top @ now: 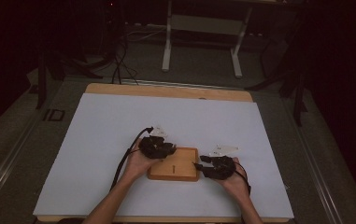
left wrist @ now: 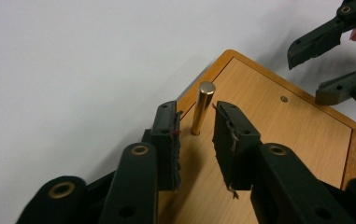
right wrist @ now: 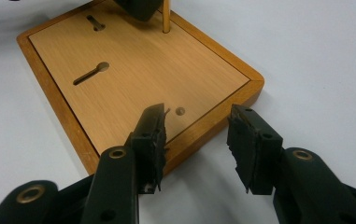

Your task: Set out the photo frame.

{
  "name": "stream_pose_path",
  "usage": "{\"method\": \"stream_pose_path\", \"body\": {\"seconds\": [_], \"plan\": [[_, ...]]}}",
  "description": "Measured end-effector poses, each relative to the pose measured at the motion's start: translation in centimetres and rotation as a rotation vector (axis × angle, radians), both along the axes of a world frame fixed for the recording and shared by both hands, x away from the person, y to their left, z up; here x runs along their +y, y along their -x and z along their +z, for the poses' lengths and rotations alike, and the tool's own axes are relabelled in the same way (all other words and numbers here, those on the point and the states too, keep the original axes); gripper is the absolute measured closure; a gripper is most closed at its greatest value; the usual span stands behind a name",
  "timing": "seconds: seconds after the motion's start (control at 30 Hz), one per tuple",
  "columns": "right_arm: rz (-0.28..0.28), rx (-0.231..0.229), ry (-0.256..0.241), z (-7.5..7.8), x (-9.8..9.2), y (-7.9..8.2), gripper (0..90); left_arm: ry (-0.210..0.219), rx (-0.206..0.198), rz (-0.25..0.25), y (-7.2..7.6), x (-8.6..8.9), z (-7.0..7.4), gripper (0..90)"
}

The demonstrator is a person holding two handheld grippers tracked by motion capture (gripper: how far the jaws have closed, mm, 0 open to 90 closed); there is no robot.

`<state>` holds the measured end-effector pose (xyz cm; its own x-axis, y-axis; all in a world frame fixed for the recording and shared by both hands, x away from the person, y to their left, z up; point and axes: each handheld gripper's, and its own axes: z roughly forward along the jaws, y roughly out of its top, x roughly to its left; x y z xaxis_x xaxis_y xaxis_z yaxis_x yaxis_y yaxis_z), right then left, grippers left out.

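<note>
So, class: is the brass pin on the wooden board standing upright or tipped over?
Upright. In the left gripper view the brass pin rises straight from the wooden board, between the open jaws of the left gripper, which do not touch it.

a lab or test room – a wooden table under a white sheet, a white metal desk frame behind, black cables on grey carpet.

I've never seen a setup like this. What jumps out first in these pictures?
A small wooden board lies on the white table, near the person's side. A brass pin stands upright near one corner of it, between the open jaws of the left gripper, which do not seem to touch it. The right gripper, also open, straddles the board's opposite corner.
</note>
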<state>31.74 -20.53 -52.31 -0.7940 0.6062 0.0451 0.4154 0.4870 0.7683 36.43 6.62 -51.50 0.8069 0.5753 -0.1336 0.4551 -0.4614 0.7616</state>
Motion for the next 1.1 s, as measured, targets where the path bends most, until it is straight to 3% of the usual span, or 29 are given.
{"method": "stream_pose_path", "body": {"seconds": [0.3, 1.1], "plan": [[0.01, 0.004, 0.008, -0.1, 0.2, 0.1, 56.0, 0.006, 0.012, -0.011, -0.6, -0.9, -0.4, 78.8], [0.022, 0.008, 0.003, -0.2, 0.3, 0.1, 55.5, 0.042, 0.038, -0.025, -1.2, -1.1, -1.1, 82.2]]}}
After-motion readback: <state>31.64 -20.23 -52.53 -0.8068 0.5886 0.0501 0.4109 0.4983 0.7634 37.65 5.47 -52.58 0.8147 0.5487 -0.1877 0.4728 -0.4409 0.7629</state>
